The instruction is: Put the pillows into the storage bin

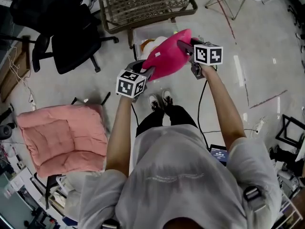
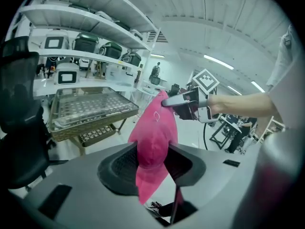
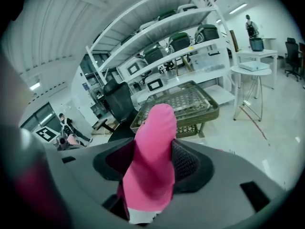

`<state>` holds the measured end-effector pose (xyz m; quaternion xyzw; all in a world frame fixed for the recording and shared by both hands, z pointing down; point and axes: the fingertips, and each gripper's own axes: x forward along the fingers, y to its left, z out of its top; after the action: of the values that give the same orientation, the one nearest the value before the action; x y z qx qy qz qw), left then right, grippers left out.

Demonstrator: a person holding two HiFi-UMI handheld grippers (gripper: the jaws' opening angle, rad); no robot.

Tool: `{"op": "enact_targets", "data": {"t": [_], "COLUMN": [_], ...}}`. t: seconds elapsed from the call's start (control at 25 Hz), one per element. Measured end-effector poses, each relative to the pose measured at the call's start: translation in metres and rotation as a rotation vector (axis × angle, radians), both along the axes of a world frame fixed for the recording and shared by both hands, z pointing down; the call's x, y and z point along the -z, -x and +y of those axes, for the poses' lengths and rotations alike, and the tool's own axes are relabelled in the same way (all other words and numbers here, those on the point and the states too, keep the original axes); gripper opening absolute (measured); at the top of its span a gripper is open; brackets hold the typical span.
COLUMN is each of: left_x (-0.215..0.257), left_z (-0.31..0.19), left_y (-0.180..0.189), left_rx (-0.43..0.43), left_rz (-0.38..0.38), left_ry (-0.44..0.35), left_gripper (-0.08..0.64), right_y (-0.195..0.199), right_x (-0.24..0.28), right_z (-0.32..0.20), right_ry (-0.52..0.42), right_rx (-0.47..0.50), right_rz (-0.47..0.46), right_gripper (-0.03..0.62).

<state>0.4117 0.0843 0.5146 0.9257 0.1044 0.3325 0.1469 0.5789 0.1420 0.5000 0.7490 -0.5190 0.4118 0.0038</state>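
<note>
A: Nearest item first?
B: A quilted pink cushion (image 1: 62,137) lies at 9 o'clock, just beside the person.

A: The left gripper (image 1: 145,71)?
B: Its jaws stand partly apart and are clamped on one end of the magenta pillow (image 1: 167,57). Fabric fills the gap between the pads.

A: The right gripper (image 1: 185,46)?
B: It sits at 2 o'clock from the left one. Its jaws are somewhat wider and are closed on the pillow's other end, with cloth bulging past both pads.

A: Pillow position?
B: It is held in the air between the two grippers, ahead of the person's shoes (image 1: 159,100). It is over a pale container (image 1: 137,35) on the floor and hides most of it.

A: Farther out?
B: A black office chair (image 1: 66,37) is at 10 o'clock. A wicker table (image 1: 143,4) is at 12 o'clock, beyond the container.
</note>
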Motion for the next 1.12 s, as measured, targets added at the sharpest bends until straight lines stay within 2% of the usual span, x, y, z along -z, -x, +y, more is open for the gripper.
{"op": "enact_targets", "data": {"t": [0.24, 0.48, 0.72, 0.92, 1.12], "left_x": [-0.011, -0.045, -0.116, -0.187, -0.251], "left_z": [0.04, 0.072, 0.097, 0.113, 0.126], "left_y": [-0.043, -0.085, -0.144, -0.186, -0.228], "left_rx": [-0.107, -0.129, -0.119, -0.102, -0.089], "left_rz": [-0.016, -0.046, -0.162, -0.26, -0.31], "left_ry": [0.032, 0.067, 0.075, 0.118, 0.171], "left_gripper": [0.166, 0.166, 0.166, 0.166, 0.166], "right_y": [-0.037, -0.079, -0.139, -0.179, -0.221], "right_x": [-0.012, -0.052, -0.136, -0.22, -0.291], "right_z": [0.058, 0.091, 0.114, 0.133, 0.144], "right_ry": [0.032, 0.066, 0.116, 0.186, 0.24], "right_rx": [-0.114, -0.147, -0.127, -0.147, -0.145], "right_rz": [-0.017, -0.058, -0.152, -0.262, -0.313], "right_gripper": [0.255, 0.255, 0.255, 0.255, 0.256]}}
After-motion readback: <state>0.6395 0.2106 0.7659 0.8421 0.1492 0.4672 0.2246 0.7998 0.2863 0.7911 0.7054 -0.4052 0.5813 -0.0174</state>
